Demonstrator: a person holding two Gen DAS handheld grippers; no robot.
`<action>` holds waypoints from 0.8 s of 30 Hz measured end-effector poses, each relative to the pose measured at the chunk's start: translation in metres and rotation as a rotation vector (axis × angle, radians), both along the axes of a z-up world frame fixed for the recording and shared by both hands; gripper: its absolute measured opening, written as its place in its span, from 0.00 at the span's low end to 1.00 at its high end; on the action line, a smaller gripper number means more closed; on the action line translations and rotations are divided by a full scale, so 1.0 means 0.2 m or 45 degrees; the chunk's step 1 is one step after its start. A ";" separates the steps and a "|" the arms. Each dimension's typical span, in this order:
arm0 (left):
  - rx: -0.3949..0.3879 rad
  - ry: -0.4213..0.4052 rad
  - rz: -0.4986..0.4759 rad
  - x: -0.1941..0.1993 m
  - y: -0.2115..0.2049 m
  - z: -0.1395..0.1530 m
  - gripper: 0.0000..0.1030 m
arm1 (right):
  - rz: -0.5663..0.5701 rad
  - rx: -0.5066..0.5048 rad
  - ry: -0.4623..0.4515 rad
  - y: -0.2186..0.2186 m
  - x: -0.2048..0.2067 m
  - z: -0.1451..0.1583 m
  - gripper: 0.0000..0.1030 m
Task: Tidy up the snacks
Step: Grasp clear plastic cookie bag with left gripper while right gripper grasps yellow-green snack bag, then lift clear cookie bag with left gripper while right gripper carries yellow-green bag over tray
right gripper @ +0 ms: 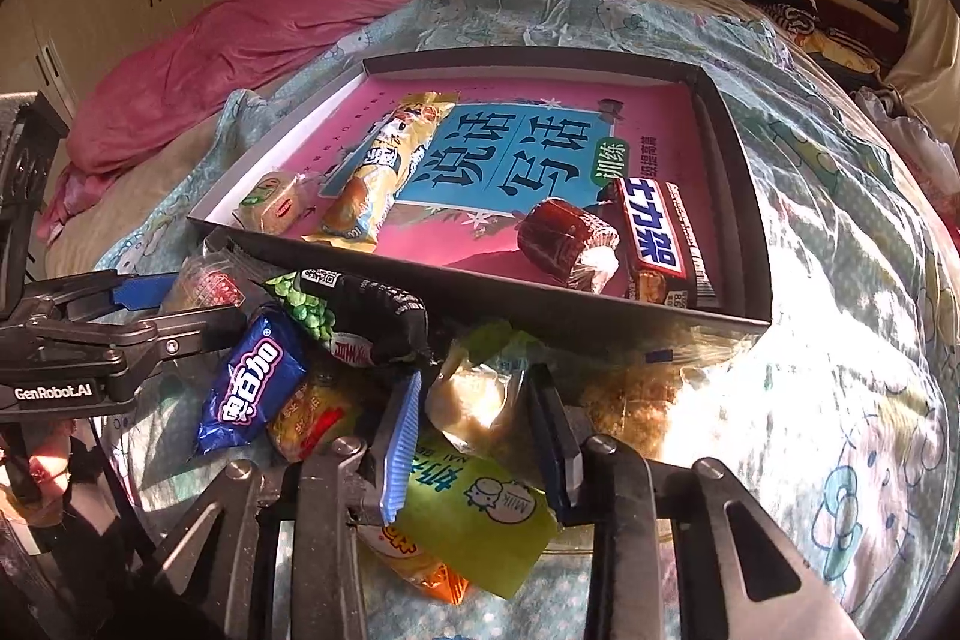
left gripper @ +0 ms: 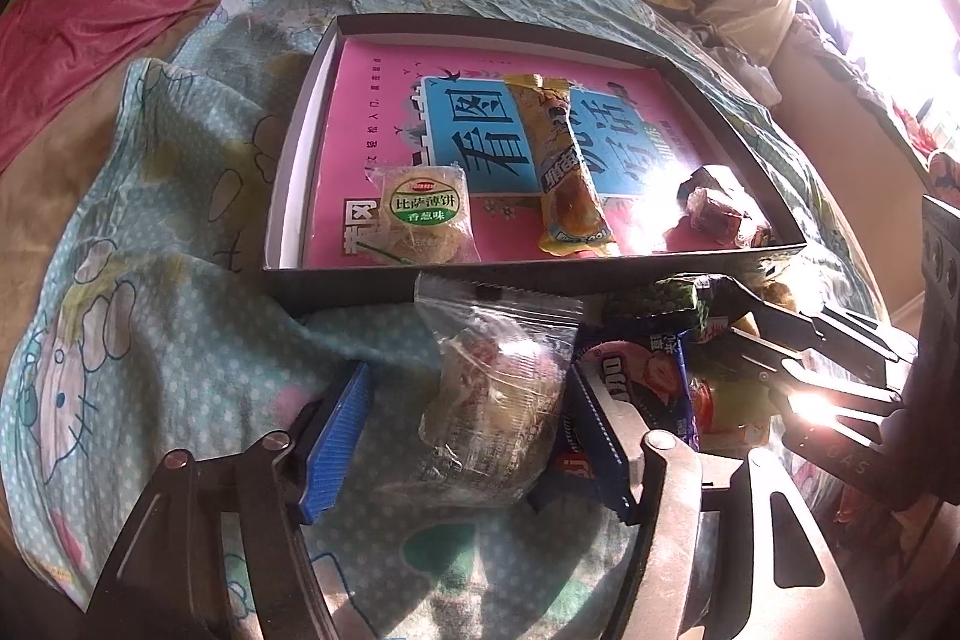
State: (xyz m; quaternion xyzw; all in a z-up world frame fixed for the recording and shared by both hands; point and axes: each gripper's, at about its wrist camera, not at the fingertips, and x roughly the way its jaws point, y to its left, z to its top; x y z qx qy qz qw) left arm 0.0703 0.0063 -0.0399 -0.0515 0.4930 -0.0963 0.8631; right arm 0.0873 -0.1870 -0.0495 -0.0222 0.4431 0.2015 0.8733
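Nearest, just before the box's [right gripper: 456,289] front wall: right gripper [right gripper: 474,436] pinching a clear-wrapped pastry [right gripper: 474,400]; left gripper [left gripper: 468,412] half spread around a clear-bagged cake [left gripper: 498,400], right pad touching, left pad apart. Loose snack heap [right gripper: 288,370] alongside. Farther, inside the box: round cracker pack [left gripper: 427,214], yellow bar [left gripper: 567,172], chocolate bar [right gripper: 657,238].

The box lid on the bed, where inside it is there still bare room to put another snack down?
Inside the box lid, the far half beyond the long yellow packet and the chocolate bar is bare. The near edge is crowded: round cracker pack, brown cake. The pile in front is packed.
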 end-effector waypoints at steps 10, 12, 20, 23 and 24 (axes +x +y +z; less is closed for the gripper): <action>-0.049 0.022 0.005 0.00 0.04 -0.01 0.39 | -0.019 0.095 -0.072 -0.08 -0.07 0.11 0.34; -0.067 0.010 0.005 -0.01 0.04 0.01 0.39 | -0.026 0.101 -0.095 -0.10 -0.07 0.13 0.34; -0.099 -0.078 0.012 -0.03 0.05 0.15 0.39 | -0.065 0.139 -0.169 -0.15 -0.08 0.20 0.34; -0.095 -0.104 0.015 -0.03 0.06 0.19 0.39 | -0.084 0.153 -0.190 -0.18 -0.08 0.22 0.34; -0.093 -0.112 0.017 -0.03 0.06 0.20 0.39 | -0.089 0.160 -0.197 -0.18 -0.08 0.23 0.34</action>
